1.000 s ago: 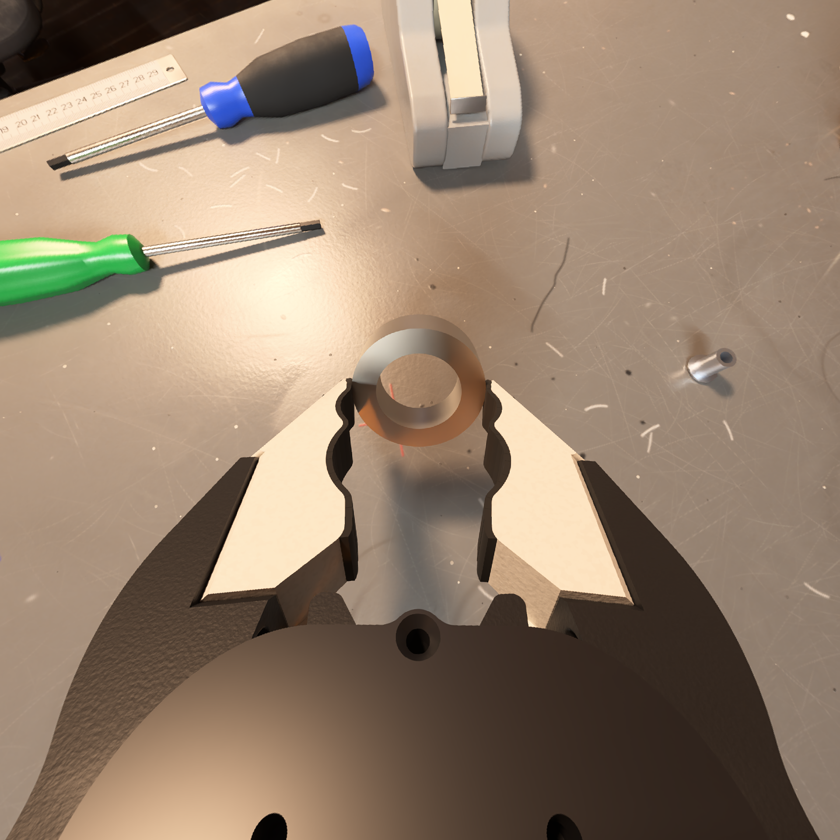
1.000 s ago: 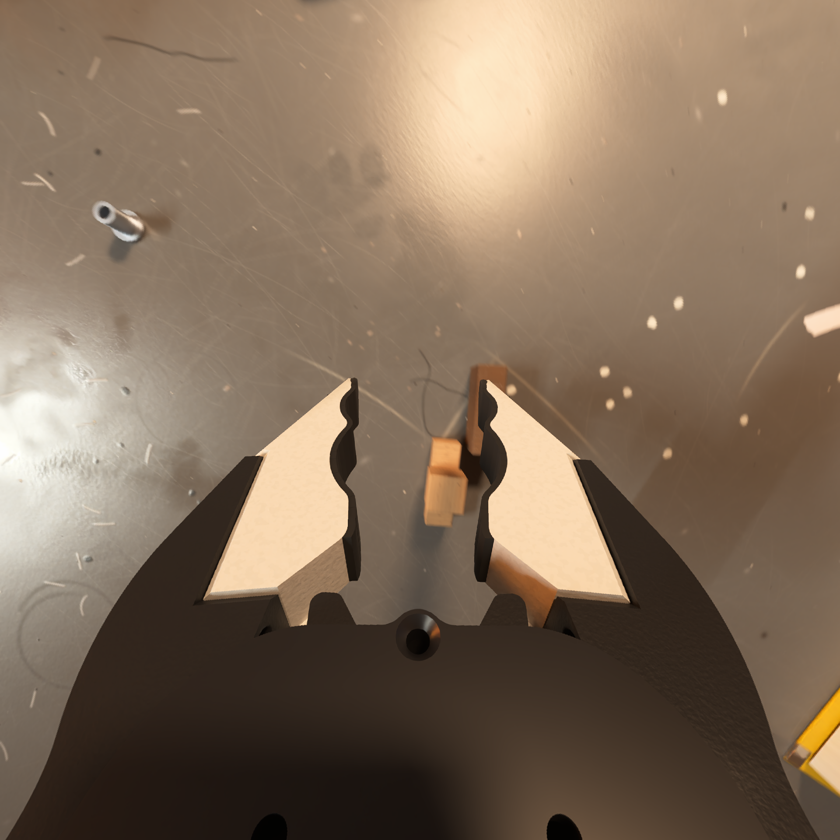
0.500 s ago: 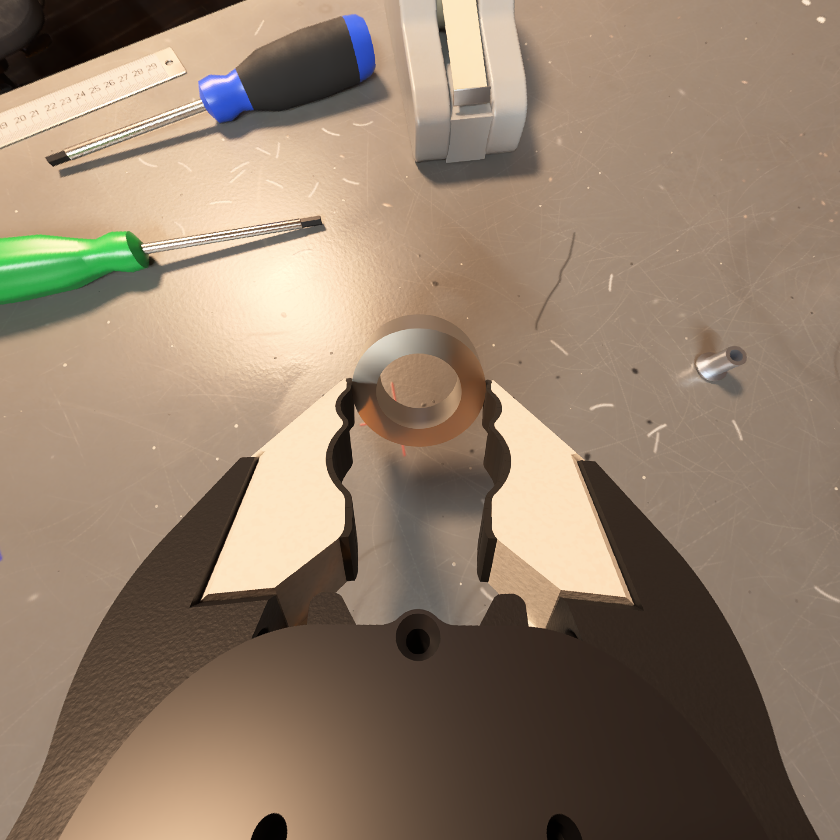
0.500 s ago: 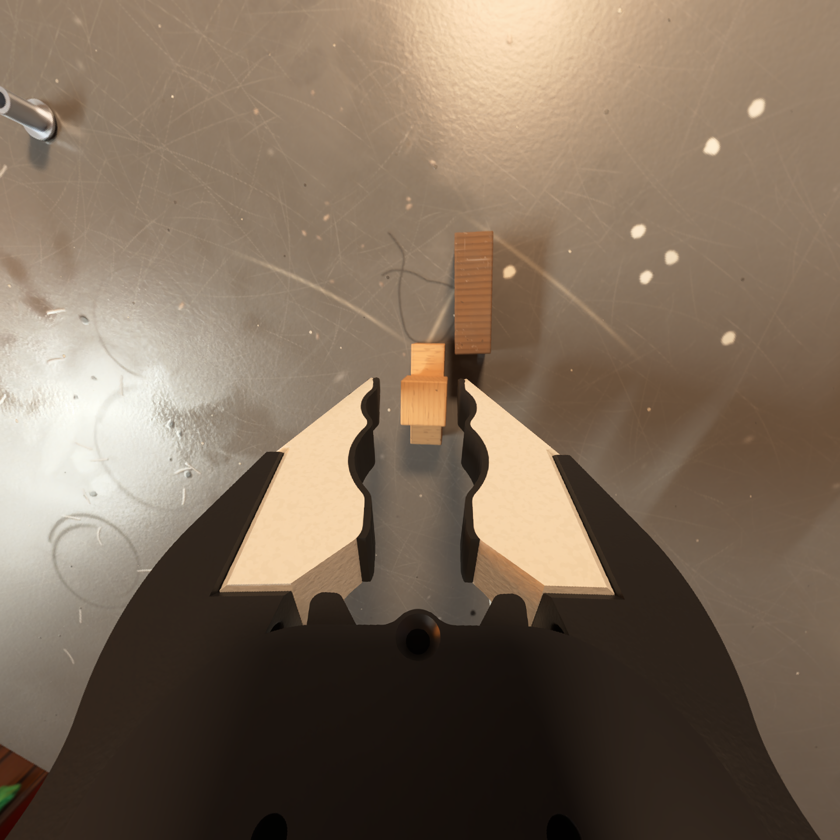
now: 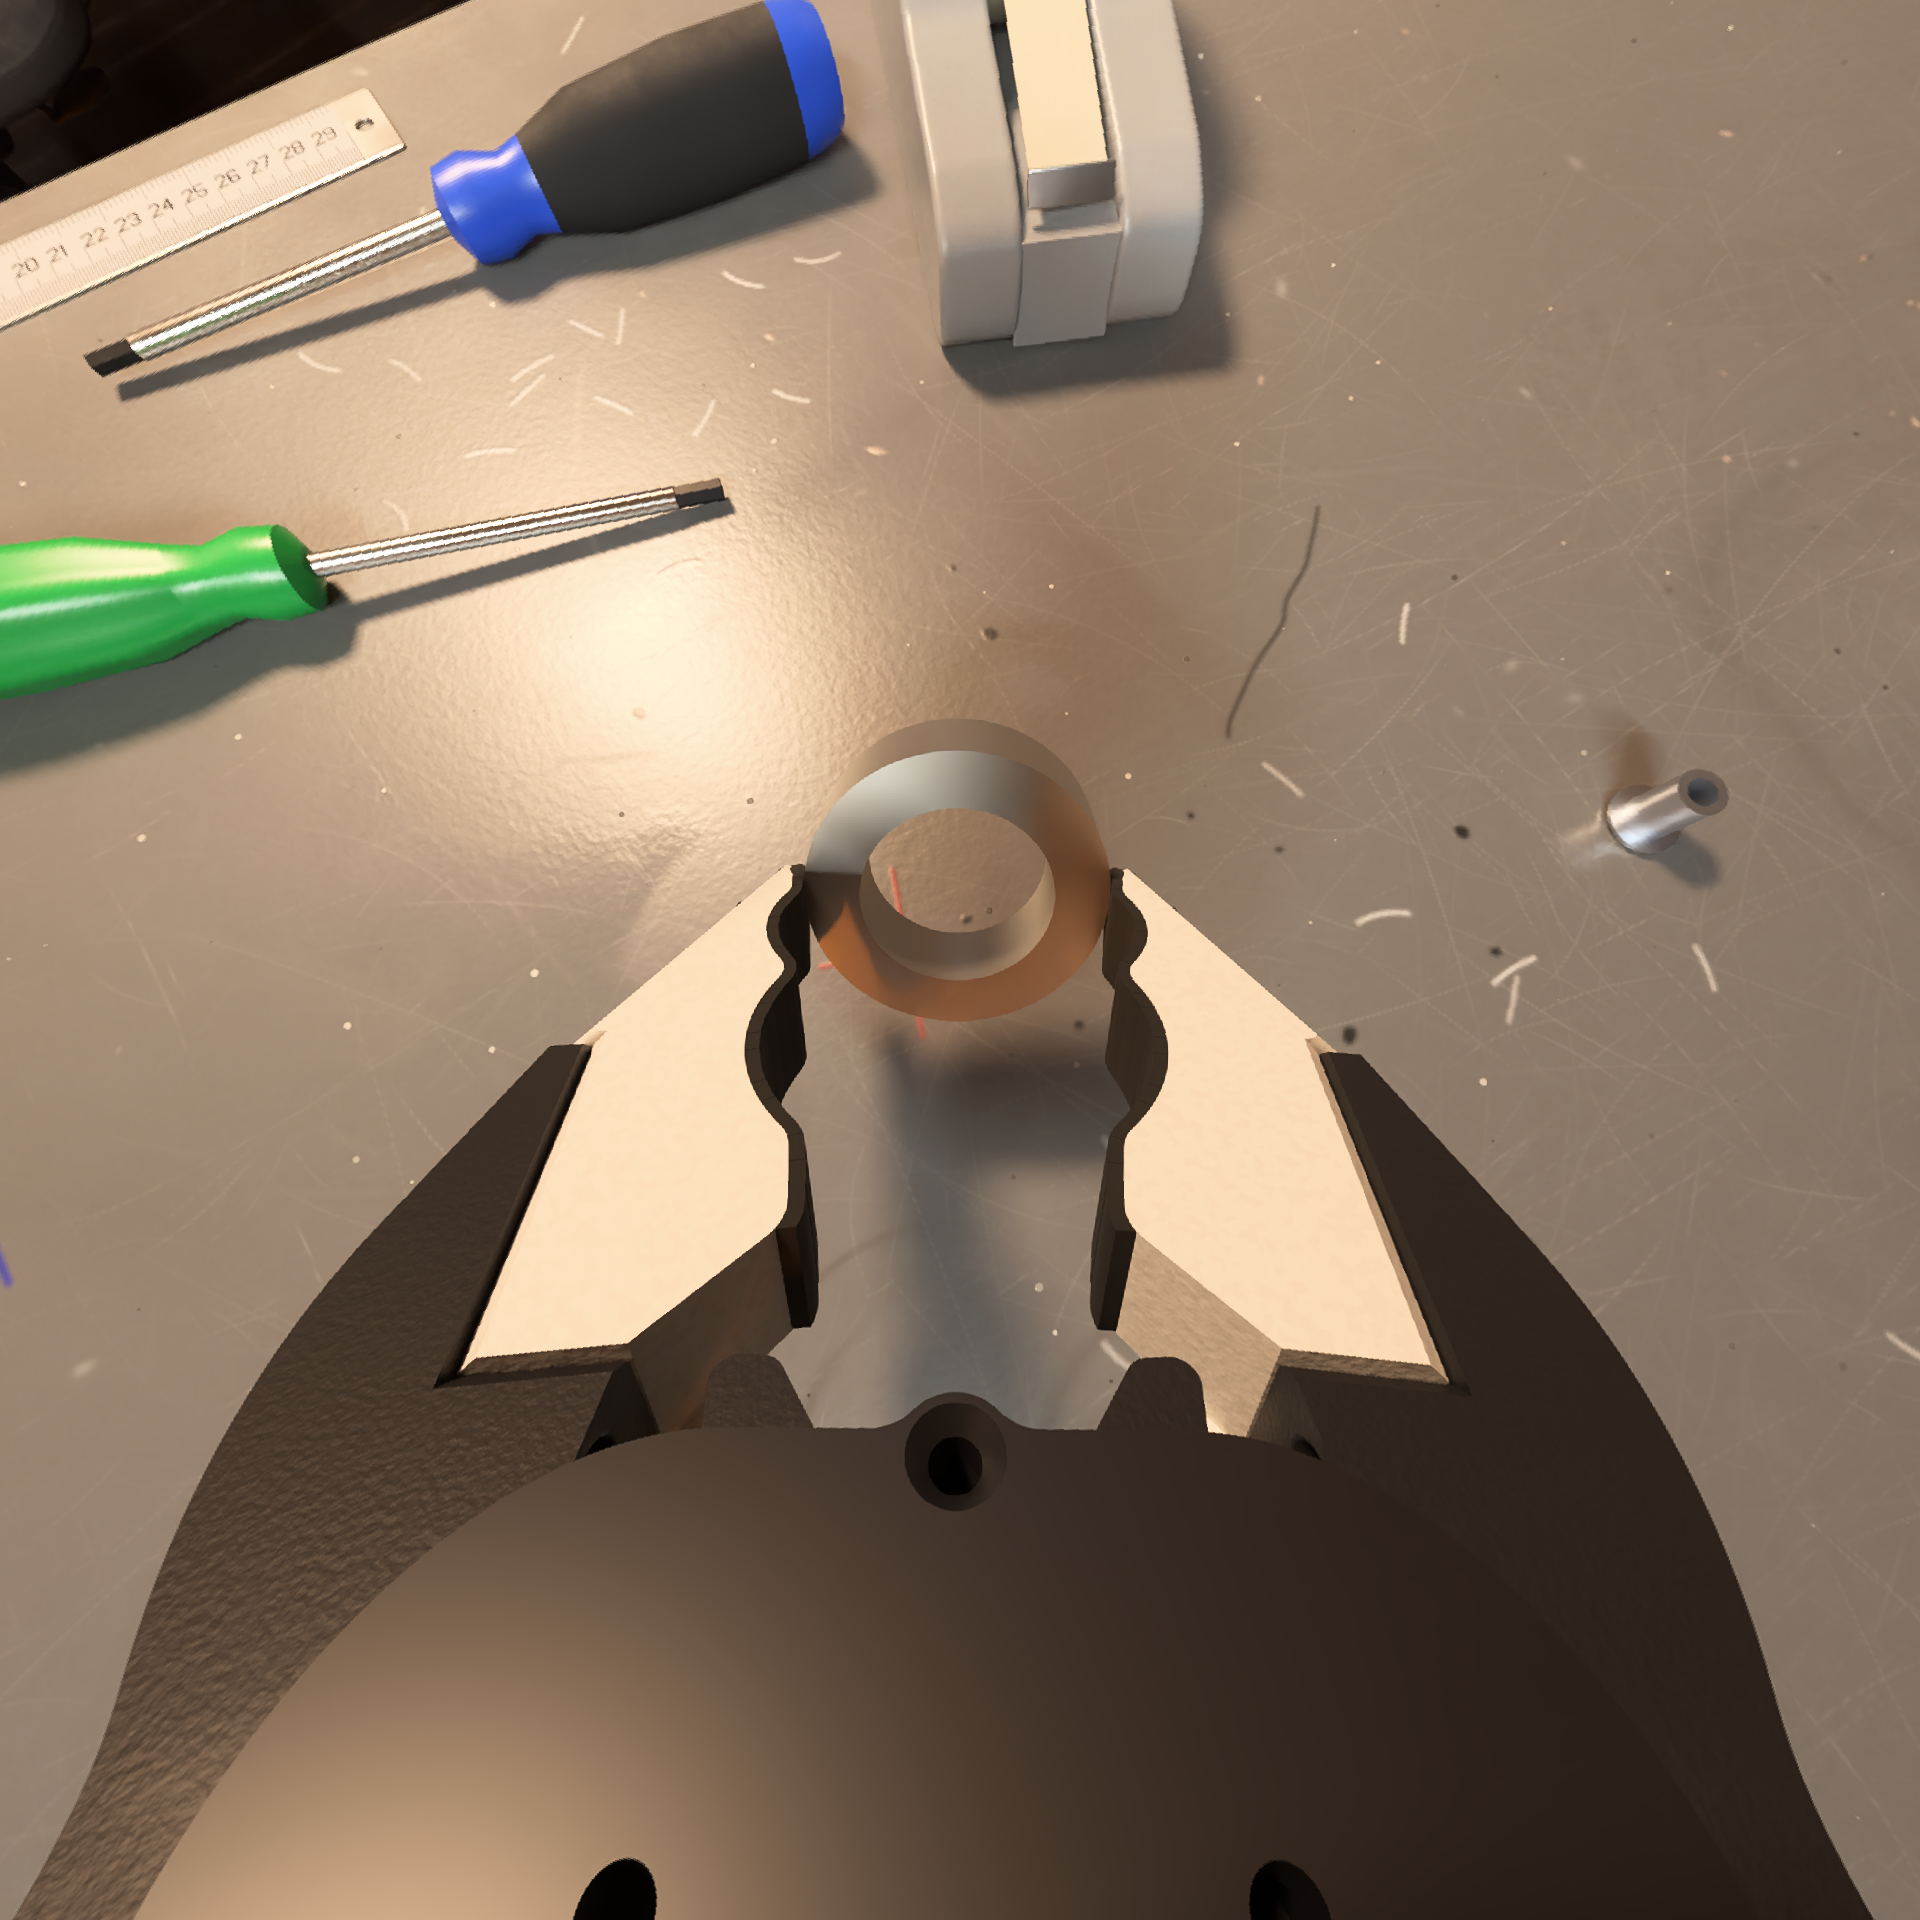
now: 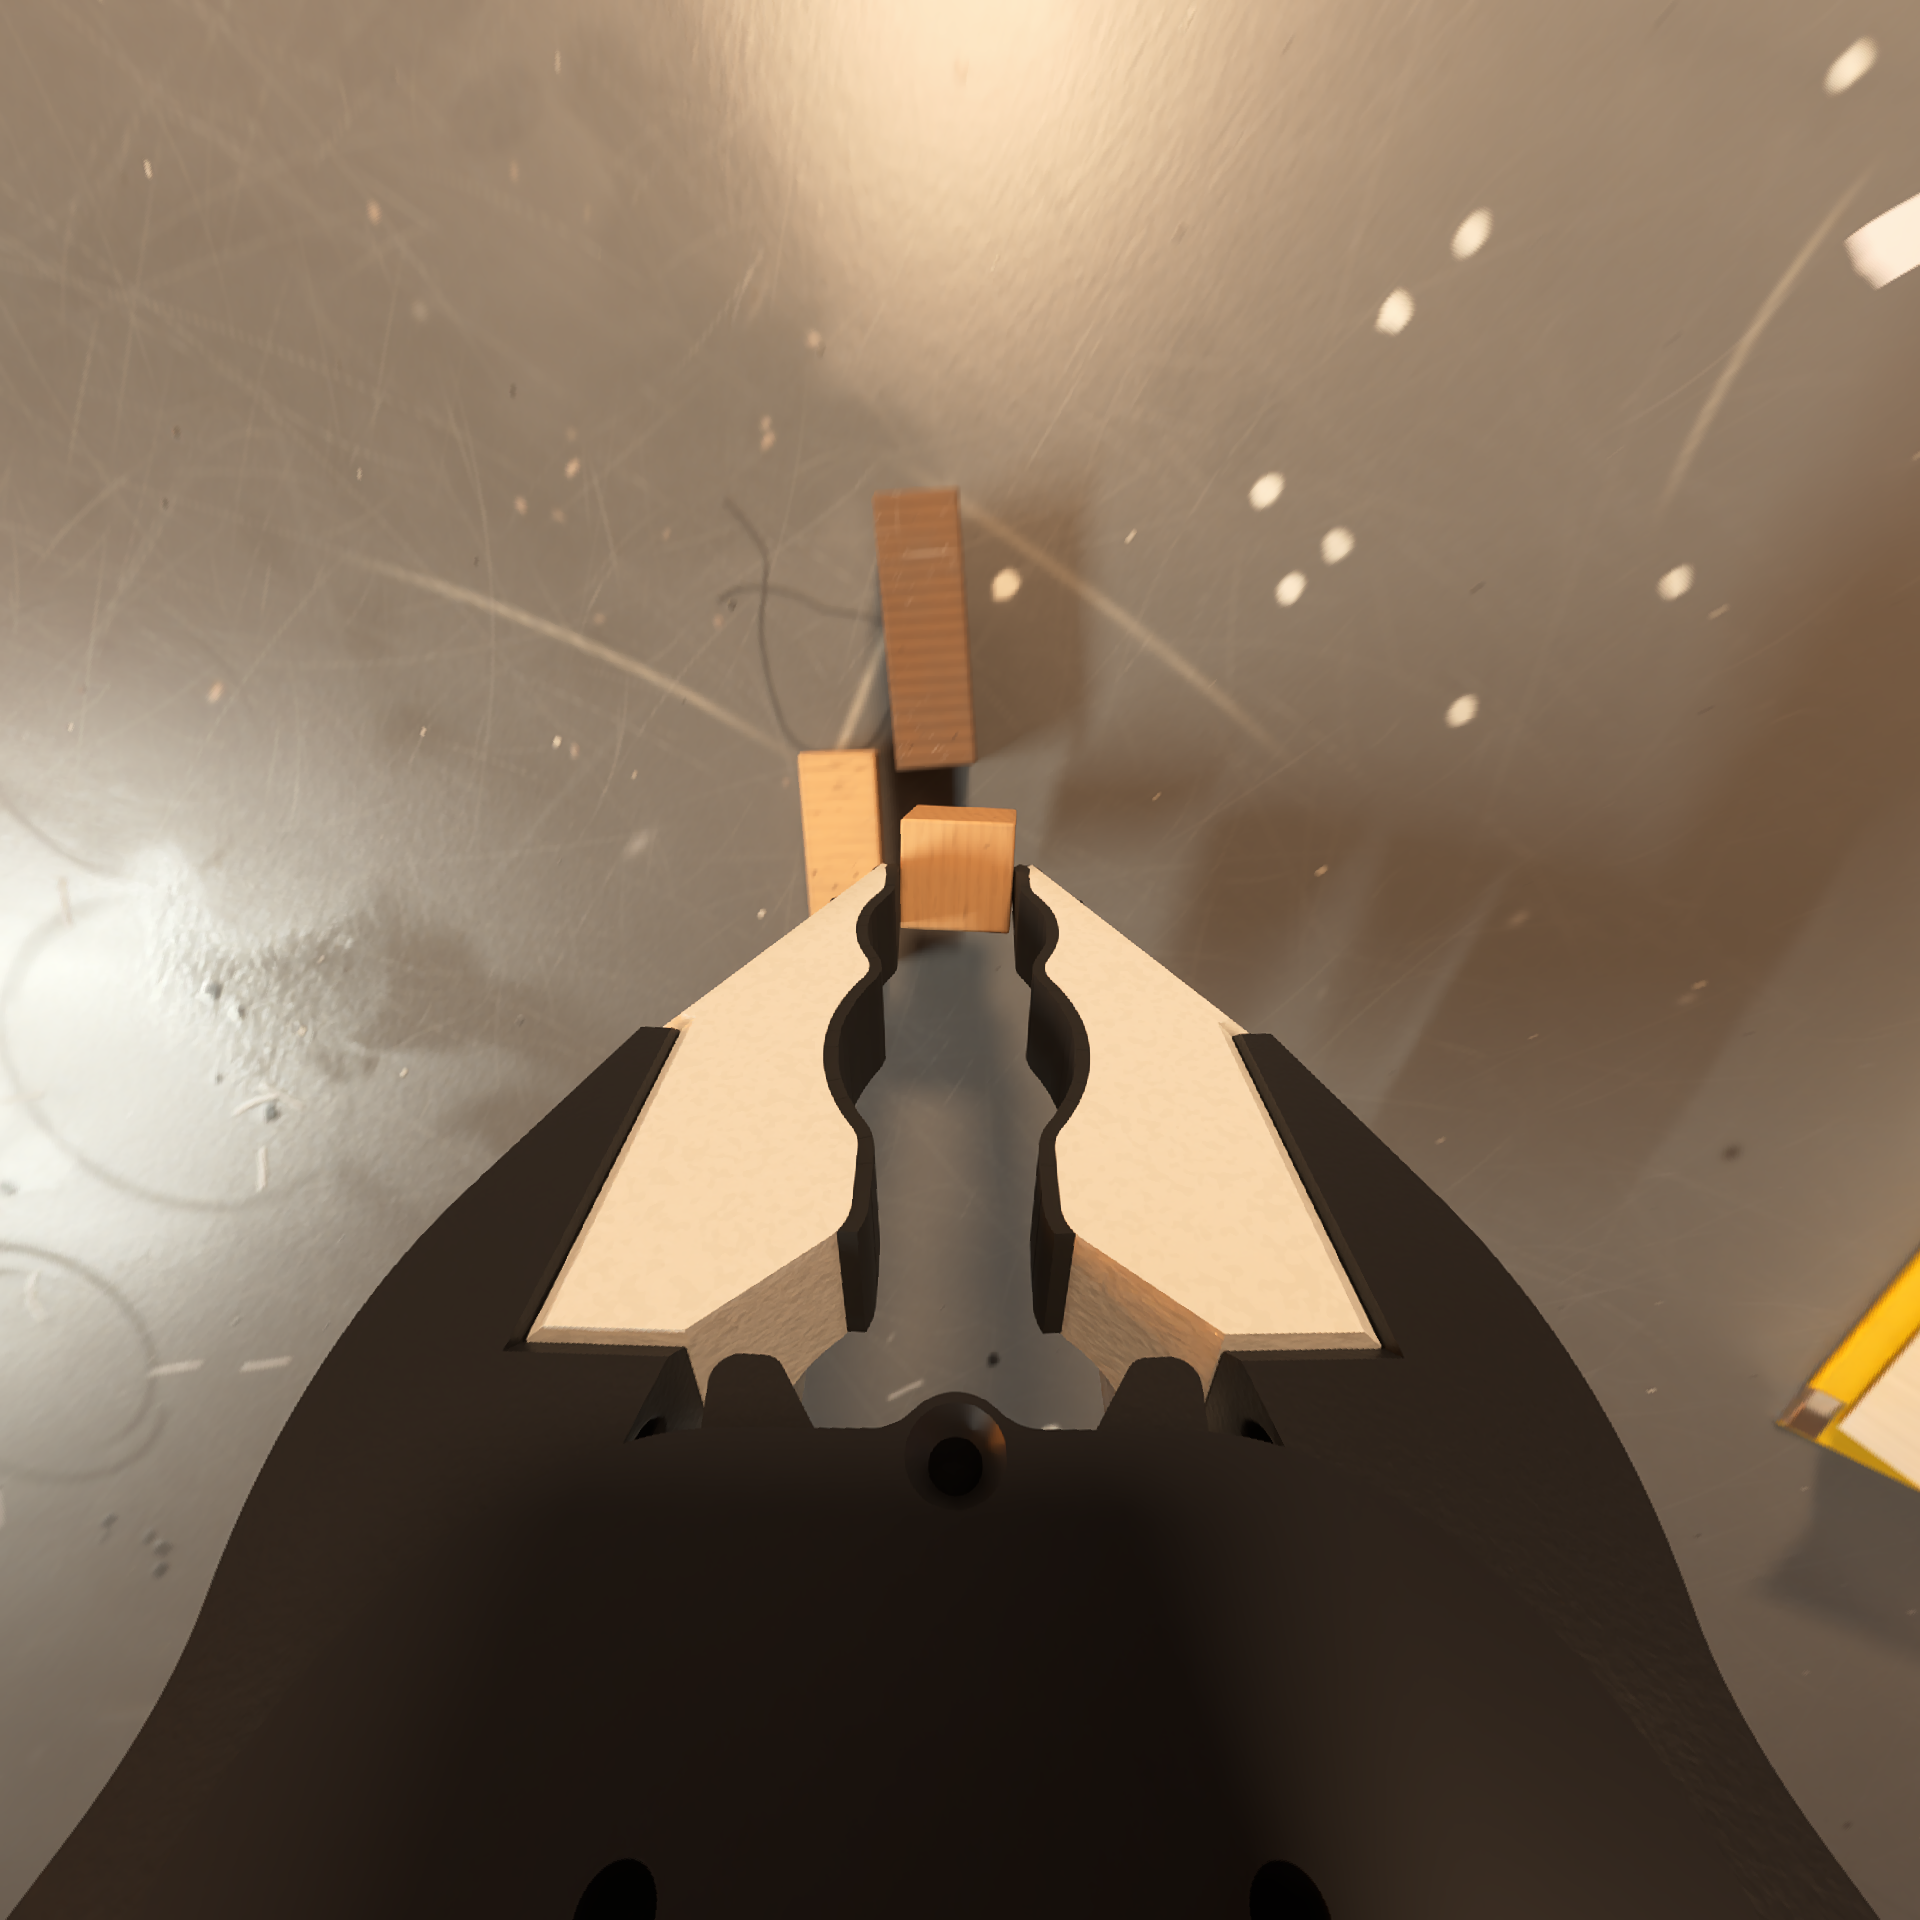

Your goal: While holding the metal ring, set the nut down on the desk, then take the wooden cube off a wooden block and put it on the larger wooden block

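Your left gripper is clamped on the metal ring, which sits upright between the fingertips above the grey desk, its hole facing you. Far left of it lie a green screwdriver, a blue-and-black screwdriver and a ruler; a pale grey clamp-like block sits ahead, and the nut (a small silver sleeve) lies on the desk well to the right. Your right gripper is closed on the wooden cube, pinched at the very fingertips. Just left of and behind the cube is a pale wooden block; the larger wooden block, darker, lies farther ahead. A yellow object shows at the right edge.
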Robot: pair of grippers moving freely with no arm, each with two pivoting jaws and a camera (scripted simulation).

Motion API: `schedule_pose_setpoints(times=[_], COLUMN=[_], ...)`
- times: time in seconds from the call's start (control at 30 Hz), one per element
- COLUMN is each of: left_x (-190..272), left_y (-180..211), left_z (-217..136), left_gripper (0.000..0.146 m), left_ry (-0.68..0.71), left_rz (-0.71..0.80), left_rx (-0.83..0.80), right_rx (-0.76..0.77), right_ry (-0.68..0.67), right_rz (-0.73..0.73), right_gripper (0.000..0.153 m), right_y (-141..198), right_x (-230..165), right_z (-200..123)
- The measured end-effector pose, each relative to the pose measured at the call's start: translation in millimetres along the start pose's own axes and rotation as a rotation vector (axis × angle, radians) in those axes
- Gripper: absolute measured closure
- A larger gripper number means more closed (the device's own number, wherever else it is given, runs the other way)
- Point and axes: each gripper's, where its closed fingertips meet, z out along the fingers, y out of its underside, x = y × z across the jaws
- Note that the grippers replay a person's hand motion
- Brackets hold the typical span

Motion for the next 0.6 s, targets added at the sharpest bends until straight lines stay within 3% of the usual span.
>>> schedule_pose_setpoints(times=[0.3, 0.4, 0.6], left_x=[0, 1, 2], left_y=[1, 0, 1], left_z=[1, 0, 0], left_gripper=[0.089, 0.089, 0.089], left_ry=[-0.005, -0.005, -0.004], left_rz=[0.010, 0.014, 0.017], left_rx=[-0.008, -0.002, -0.007], right_rx=[0.142, 0.120, 0.140], right_ry=[0.053, 0.056, 0.105], right_rz=[-0.115, -0.105, -0.036], right_gripper=[0.132, 0.109, 0.104], right_y=[-42, -41, -35], right_x=[-5, -3, 15], right_z=[18, 24, 14])
